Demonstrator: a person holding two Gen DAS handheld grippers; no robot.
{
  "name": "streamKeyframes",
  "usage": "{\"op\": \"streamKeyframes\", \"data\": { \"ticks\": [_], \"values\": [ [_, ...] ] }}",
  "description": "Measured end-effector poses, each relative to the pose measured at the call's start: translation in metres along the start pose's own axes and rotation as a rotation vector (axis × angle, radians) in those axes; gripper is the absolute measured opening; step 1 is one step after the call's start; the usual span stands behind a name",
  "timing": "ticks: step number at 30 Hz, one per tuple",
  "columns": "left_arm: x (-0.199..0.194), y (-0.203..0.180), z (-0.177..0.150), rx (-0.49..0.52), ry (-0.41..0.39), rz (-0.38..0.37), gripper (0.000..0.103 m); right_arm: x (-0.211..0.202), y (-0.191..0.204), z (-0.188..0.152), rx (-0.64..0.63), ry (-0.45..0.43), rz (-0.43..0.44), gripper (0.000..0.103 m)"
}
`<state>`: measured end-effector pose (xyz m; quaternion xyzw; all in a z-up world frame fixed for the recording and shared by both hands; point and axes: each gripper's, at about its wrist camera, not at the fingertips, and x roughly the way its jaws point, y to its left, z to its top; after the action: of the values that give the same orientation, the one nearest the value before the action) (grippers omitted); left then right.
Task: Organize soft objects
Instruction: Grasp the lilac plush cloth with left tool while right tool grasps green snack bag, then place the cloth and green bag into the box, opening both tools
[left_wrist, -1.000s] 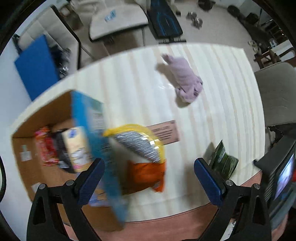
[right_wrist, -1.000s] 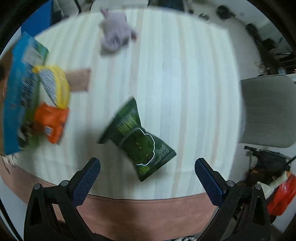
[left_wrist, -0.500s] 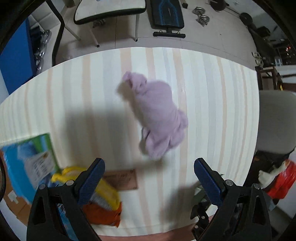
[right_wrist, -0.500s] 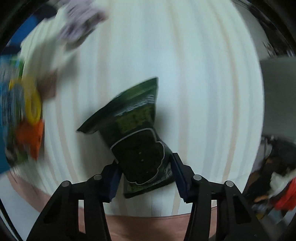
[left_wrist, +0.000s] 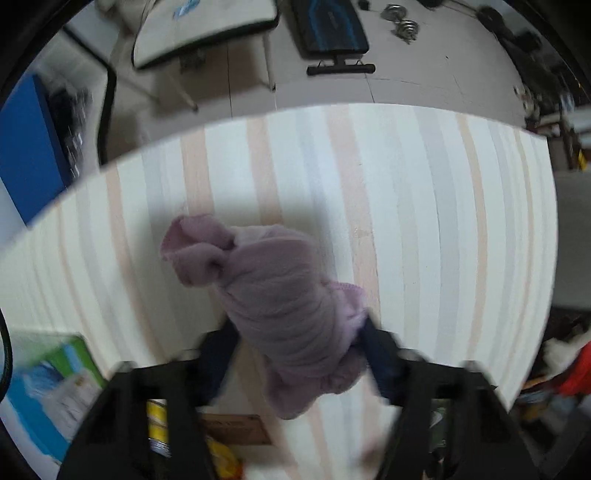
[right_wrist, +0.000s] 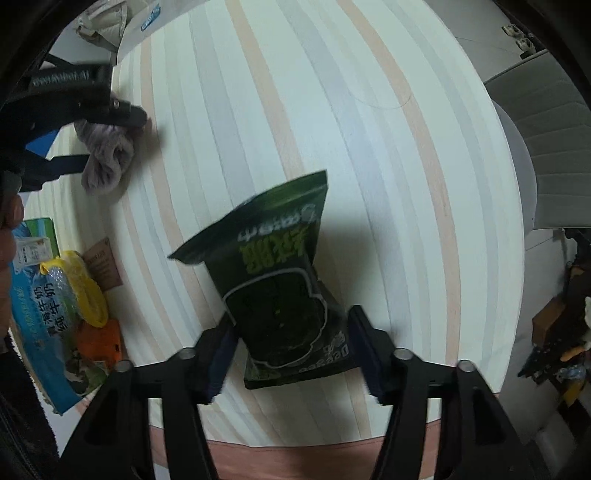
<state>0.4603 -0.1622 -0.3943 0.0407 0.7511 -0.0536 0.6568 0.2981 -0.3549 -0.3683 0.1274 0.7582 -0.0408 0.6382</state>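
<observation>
A lilac plush toy (left_wrist: 284, 306) lies on the striped table (left_wrist: 424, 192). My left gripper (left_wrist: 295, 343) is shut on its lower end, one finger on each side. It also shows in the right wrist view (right_wrist: 107, 158), with the left gripper (right_wrist: 99, 136) on it. A dark green snack bag (right_wrist: 280, 291) is between the fingers of my right gripper (right_wrist: 291, 350), which is shut on the bag's lower end. The bag's top end points away from me over the table.
At the table's left edge stand a blue milk box (right_wrist: 40, 314), a yellow bag (right_wrist: 74, 288), an orange pack (right_wrist: 99, 339) and a brown cardboard flap (right_wrist: 103, 266). A grey chair (right_wrist: 543, 147) stands to the right. A bench and weights (left_wrist: 332, 29) are on the floor beyond.
My left gripper moved from the box to the plush toy and closed on it. My right gripper came down on the green bag and closed on it.
</observation>
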Motion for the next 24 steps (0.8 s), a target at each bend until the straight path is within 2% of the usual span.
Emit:
{"op": "streamKeyframes", "data": {
  "ticks": [6,9,13,16,20,24],
  "values": [
    [-0.002,-0.004,-0.02,0.014,-0.042,0.022,0.032,0.018,-0.011,0.009,0.006,-0.002,-0.017,0.065],
    [-0.009,0.0,-0.04,0.028,-0.058,0.021,0.031,0.019,0.0,0.007,0.005,-0.037,-0.056,0.045],
    [-0.041,0.006,-0.069,0.038,-0.109,-0.033,0.031,0.009,0.015,-0.011,0.015,-0.066,-0.047,0.038],
    [-0.08,0.027,-0.102,0.047,-0.175,-0.089,0.031,-0.014,0.027,-0.03,0.005,-0.101,-0.006,0.038],
    [-0.134,0.072,-0.157,0.033,-0.274,-0.133,0.031,-0.054,0.062,-0.067,-0.039,-0.16,0.074,0.038],
    [-0.176,0.139,-0.208,0.007,-0.332,-0.117,0.031,-0.088,0.118,-0.11,-0.116,-0.194,0.172,0.038]
  ]
}}
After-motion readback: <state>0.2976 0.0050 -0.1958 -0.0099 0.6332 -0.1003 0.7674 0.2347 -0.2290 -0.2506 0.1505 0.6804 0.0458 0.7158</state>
